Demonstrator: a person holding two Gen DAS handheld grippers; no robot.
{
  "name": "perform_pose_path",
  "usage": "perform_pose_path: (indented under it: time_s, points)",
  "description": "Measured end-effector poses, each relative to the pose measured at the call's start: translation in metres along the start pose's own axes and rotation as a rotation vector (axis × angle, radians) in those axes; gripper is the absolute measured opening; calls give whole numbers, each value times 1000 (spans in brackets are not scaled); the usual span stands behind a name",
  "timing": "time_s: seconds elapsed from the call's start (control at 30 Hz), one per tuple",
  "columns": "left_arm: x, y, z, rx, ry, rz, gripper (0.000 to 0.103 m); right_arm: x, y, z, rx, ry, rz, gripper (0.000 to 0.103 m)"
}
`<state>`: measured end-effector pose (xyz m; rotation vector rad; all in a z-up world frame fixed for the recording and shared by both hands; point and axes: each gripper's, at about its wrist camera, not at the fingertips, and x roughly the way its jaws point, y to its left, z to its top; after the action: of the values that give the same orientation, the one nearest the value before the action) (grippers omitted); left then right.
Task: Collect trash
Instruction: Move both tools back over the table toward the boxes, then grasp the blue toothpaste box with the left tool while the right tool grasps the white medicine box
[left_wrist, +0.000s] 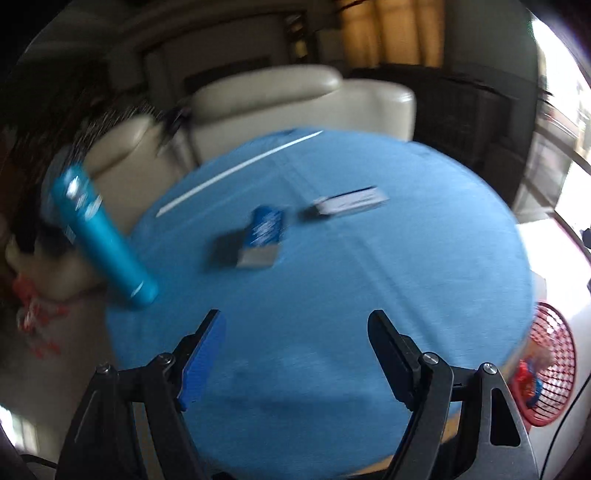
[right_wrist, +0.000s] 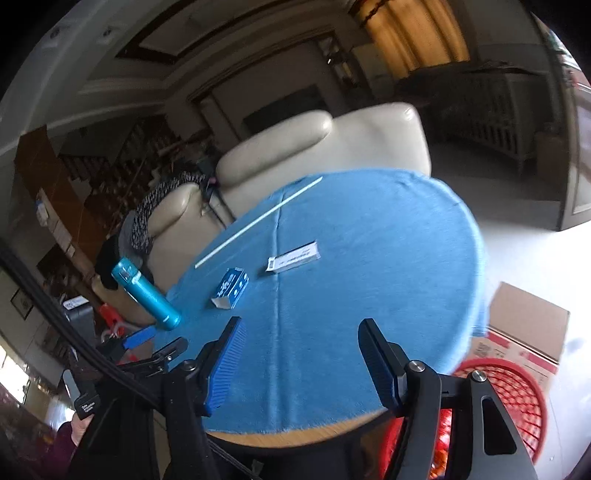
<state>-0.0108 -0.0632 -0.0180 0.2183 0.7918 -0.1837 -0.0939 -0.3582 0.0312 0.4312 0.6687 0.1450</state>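
Note:
A round table with a blue cloth (left_wrist: 369, 277) (right_wrist: 369, 295) holds a small blue carton (left_wrist: 260, 238) (right_wrist: 231, 288), a flat white packet (left_wrist: 349, 202) (right_wrist: 293, 258), a long white straw (left_wrist: 236, 171) (right_wrist: 258, 221) and a teal bottle (left_wrist: 103, 240) (right_wrist: 146, 293) at its left edge. My left gripper (left_wrist: 295, 325) is open and empty above the near side of the table. My right gripper (right_wrist: 301, 332) is open and empty above the near edge. The left gripper also shows at the lower left of the right wrist view (right_wrist: 155, 343).
A red mesh basket (left_wrist: 550, 369) (right_wrist: 509, 406) with some trash stands on the floor to the right of the table. A cardboard box (right_wrist: 524, 332) is behind it. A cream sofa (left_wrist: 295, 99) (right_wrist: 325, 147) stands beyond the table.

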Motion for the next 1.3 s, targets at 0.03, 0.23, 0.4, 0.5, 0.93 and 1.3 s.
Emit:
perform_pose_path:
  time_s: [0.03,0.23,0.4,0.5,0.93,1.3]
  points:
    - [4,9,-3,-17,13,8,80,12,1,3,-1,21,2,68]
    - [34,62,-12,-118,77,16,80,105,8,25,17,165,38,68]
    - [47,81,-17,-141,84,-11,80,199,10,52,11,283,43,68]
    - [45,81,-19,-115,72,-15,80,248,12,77,0,309,43,68]
    - [69,92,29,-107,64,-48,80,415,0,139,-4,481,39,68]
    - [143,54,92,-95,96,-189,80,348,34,77,-310,520,49,70]
